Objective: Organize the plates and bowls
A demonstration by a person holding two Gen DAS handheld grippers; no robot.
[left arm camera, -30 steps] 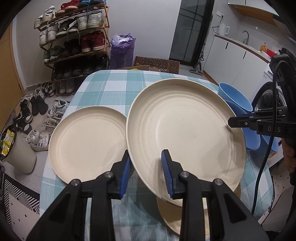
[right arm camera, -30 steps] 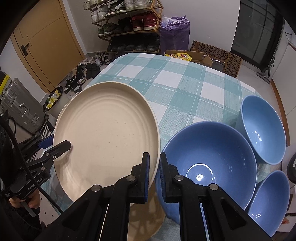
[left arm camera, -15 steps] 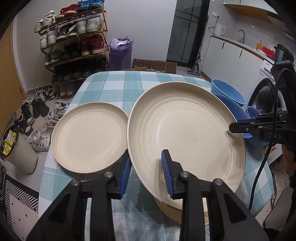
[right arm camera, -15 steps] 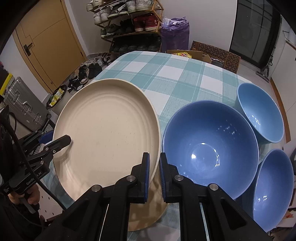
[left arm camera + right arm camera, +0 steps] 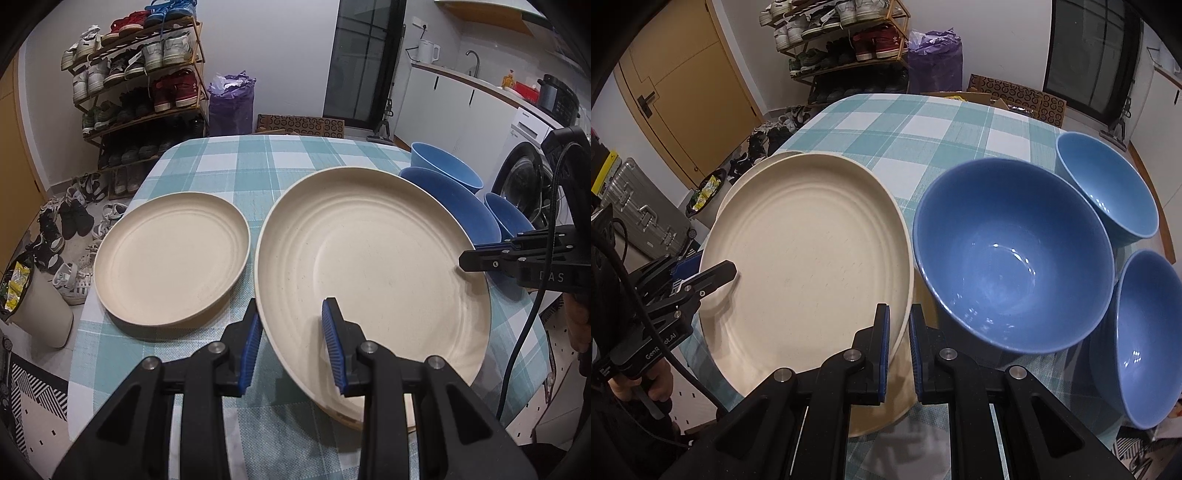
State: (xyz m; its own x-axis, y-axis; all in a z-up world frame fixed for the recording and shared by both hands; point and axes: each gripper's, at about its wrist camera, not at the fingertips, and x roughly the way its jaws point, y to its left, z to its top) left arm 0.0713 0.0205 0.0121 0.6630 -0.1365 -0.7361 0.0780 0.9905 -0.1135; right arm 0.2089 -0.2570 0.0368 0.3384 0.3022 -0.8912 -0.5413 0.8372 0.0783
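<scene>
The large cream plate (image 5: 373,266) hangs tilted above the checked tablecloth (image 5: 258,162), held at its rim from two sides. To its left a smaller cream plate (image 5: 170,254) lies flat on the cloth, just beside it; under its near edge another cream plate (image 5: 882,410) rests on the table, mostly hidden. To its right stand three blue bowls: the big bowl (image 5: 1012,258) closest, almost touching the plate's rim in the right wrist view, the far bowl (image 5: 1108,184) behind it and the near bowl (image 5: 1145,339) at the table's right edge, all crowded together.

The left gripper (image 5: 291,343) straddles the plate's near rim, one blue pad below and one above; its jaws stand fairly wide, and whether they press the rim cannot be told. The right gripper (image 5: 897,347) pinches the opposite rim, its jaws nearly together with the edge between them.

The far half of the table lies bare checked cloth. Beyond the left edge, shoes (image 5: 62,229) litter the floor before a shoe rack (image 5: 140,85), and a pale bin (image 5: 33,306) stands close to the table's corner. On the right, a washing machine (image 5: 528,184) sits behind the bowls.
</scene>
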